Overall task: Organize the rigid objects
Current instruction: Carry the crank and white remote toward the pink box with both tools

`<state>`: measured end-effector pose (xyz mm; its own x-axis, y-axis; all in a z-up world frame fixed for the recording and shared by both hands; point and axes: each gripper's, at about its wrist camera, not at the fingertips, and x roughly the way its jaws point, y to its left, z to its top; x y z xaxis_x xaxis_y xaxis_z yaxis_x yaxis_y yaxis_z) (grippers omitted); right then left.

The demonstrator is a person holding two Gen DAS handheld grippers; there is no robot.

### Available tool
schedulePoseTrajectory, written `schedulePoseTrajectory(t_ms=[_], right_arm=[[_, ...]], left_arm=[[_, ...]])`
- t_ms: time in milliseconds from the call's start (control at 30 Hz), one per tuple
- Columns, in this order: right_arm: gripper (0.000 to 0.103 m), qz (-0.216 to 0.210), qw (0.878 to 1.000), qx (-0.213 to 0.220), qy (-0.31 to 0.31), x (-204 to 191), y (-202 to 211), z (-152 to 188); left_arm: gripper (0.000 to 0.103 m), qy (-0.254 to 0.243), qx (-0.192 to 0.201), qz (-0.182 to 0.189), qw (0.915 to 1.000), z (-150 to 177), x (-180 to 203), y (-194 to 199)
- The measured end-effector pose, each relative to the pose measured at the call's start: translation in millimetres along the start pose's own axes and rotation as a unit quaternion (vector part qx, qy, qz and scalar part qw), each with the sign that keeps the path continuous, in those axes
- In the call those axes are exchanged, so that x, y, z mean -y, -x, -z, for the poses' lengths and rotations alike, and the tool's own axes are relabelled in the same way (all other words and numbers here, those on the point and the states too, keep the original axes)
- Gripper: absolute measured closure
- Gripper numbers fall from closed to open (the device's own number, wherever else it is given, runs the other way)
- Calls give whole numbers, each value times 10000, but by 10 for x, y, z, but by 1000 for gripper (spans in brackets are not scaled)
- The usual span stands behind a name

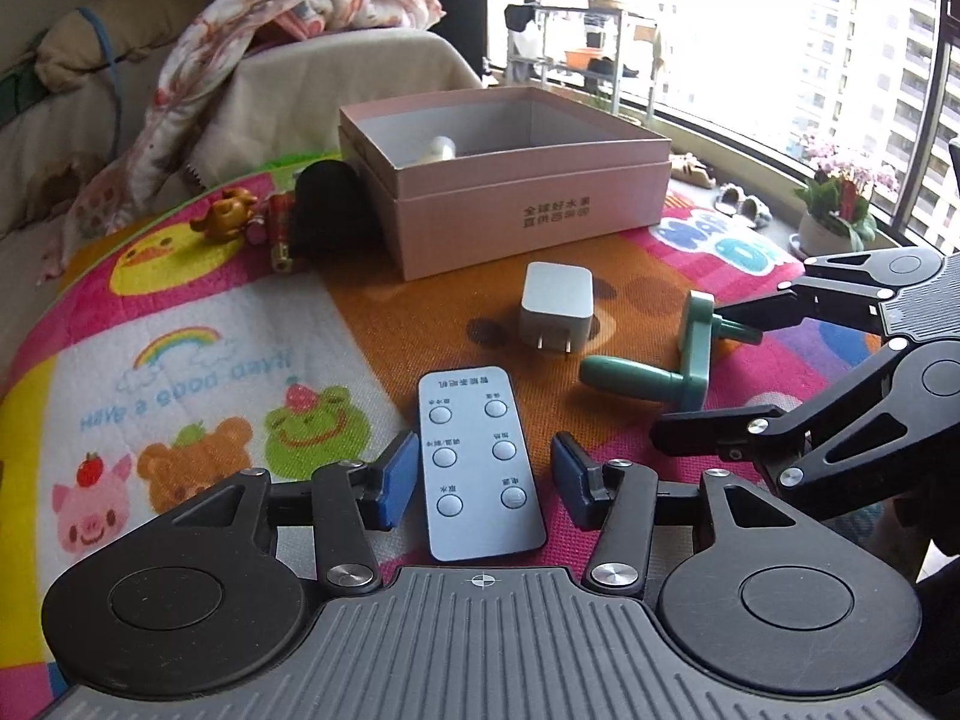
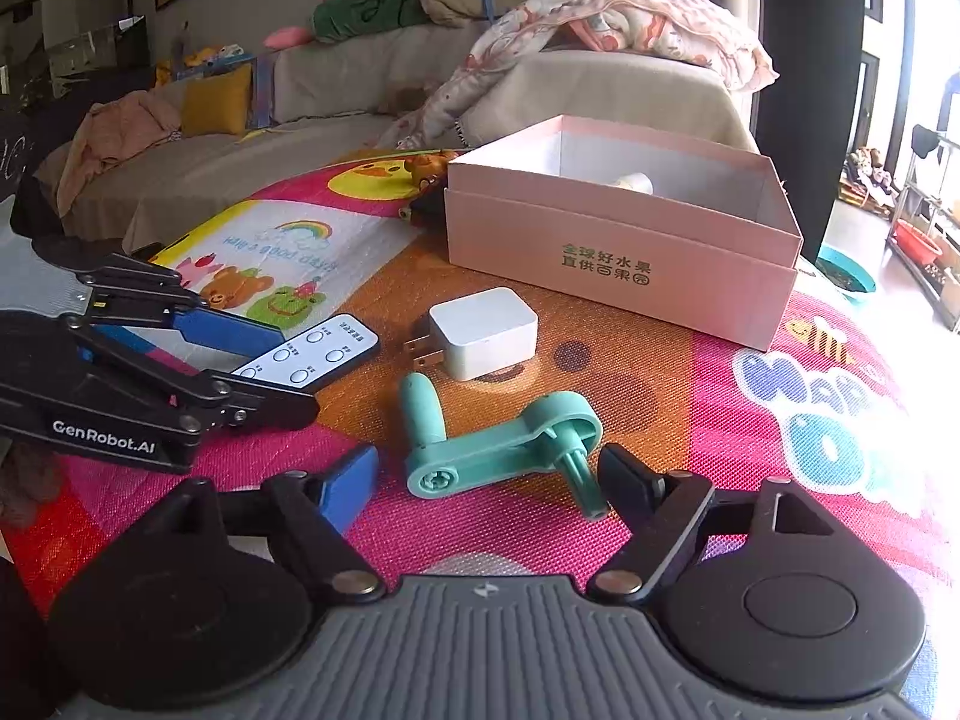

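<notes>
One pale rounded item (image 1: 440,148) inside open pink box (image 1: 528,204); remote (image 1: 477,459) between left gripper's (image 1: 483,474) parted, empty jaws; right gripper (image 2: 489,480) spread wide, straddling green crank handle (image 2: 504,444).

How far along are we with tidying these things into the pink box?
Barely started: one pale rounded item lies in the pink cardboard box. Nothing is gripped. The open left tool straddles the white remote control; the open right tool flanks the green plastic crank handle. The white plug adapter and small toys beside the box remain.
</notes>
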<state>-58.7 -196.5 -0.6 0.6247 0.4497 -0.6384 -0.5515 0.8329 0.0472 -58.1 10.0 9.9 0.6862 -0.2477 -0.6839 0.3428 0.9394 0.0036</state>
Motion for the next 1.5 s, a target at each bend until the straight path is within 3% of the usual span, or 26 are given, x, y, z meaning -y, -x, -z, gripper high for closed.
schedulePoseTrajectory(t_ms=[233,400,633,700,833,900,933,1233,1333,1500], right_arm=[[14,-111,9999,-80,59,2,-26,-11],[0,-383,9986,-320,189,-1,-87,-54],[0,-376,9984,-312,287,-13,-75,-45],[3,-342,9989,-244,190,7,-59,-47],[15,-140,9998,-129,69,36,-34,-56],[30,-26,9999,-78,91,37,-27,-66],[32,-8,9999,-67,112,40,-26,-75],[33,219,9993,12,311,64,187,-48],[33,341,9988,216,284,155,366,-107],[33,656,9933,944,91,384,659,-468]], left_arm=[[48,261,113,-12,9996,29,6,-4],[48,180,151,-115,9997,40,47,3],[50,241,131,-77,9996,35,21,12],[59,247,147,-79,9996,37,18,21],[60,295,215,-77,9993,66,16,44],[60,253,246,-86,9993,84,38,63],[60,234,253,-67,9994,91,47,73],[60,37,247,187,9995,142,137,254],[60,127,496,306,9982,-6,69,397],[60,11,1457,289,9889,-703,-68,629]])
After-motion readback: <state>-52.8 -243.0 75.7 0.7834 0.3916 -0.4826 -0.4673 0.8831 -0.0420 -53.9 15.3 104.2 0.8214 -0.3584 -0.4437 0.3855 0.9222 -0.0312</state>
